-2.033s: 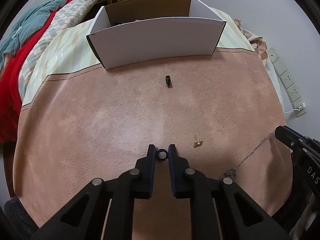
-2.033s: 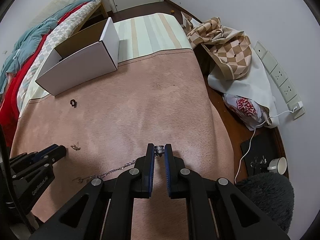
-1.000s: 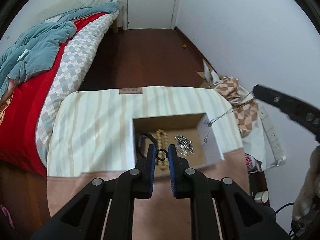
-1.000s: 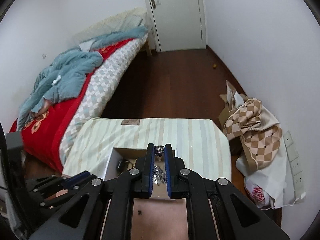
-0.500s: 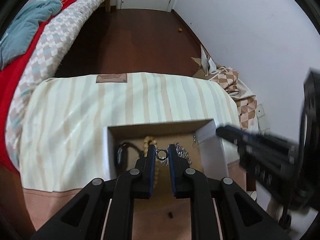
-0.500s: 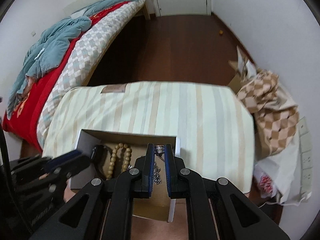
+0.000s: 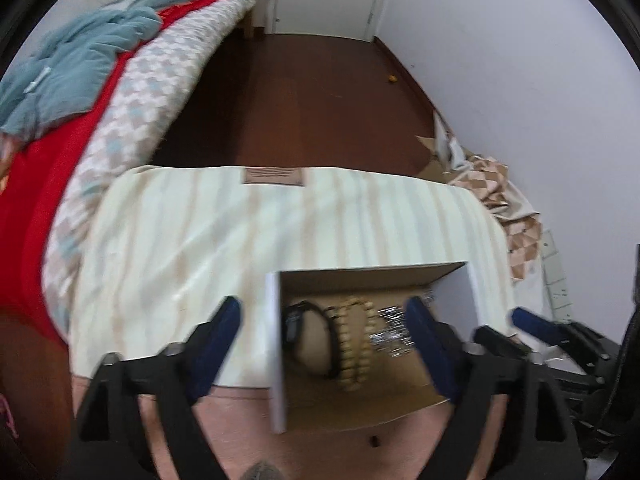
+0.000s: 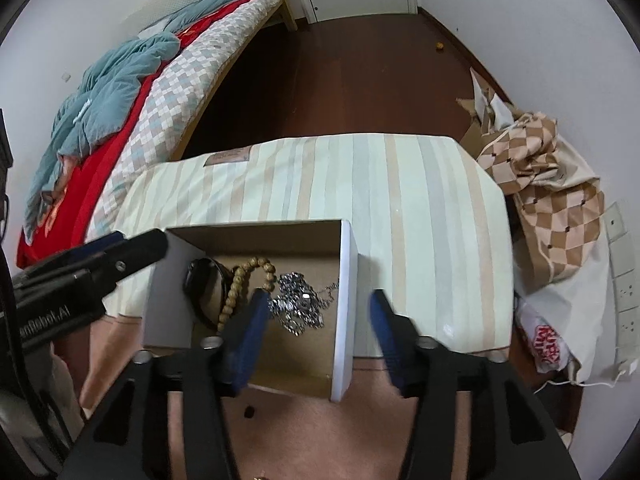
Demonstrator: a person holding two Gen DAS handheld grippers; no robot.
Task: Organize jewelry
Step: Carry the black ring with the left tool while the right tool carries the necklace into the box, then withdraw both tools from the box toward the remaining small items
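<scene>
Striped cloth (image 8: 420,208) over table; bed (image 8: 120,92) beyond. Box (image 8: 346,300) lies crosswise, open upward. Left gripper (image 7: 324,332) and right gripper (image 8: 316,316) gape wide, empty.

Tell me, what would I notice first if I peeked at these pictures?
Probably the open cardboard box in the middle, with a wooden bead bracelet, a shiny silver chain pile and a black band lying inside. Two black grippers with blue pads hang wide open over it: the right gripper astride its right wall, the left gripper astride its left wall. Behind, a bright red and blue bed fills the left side.
</scene>
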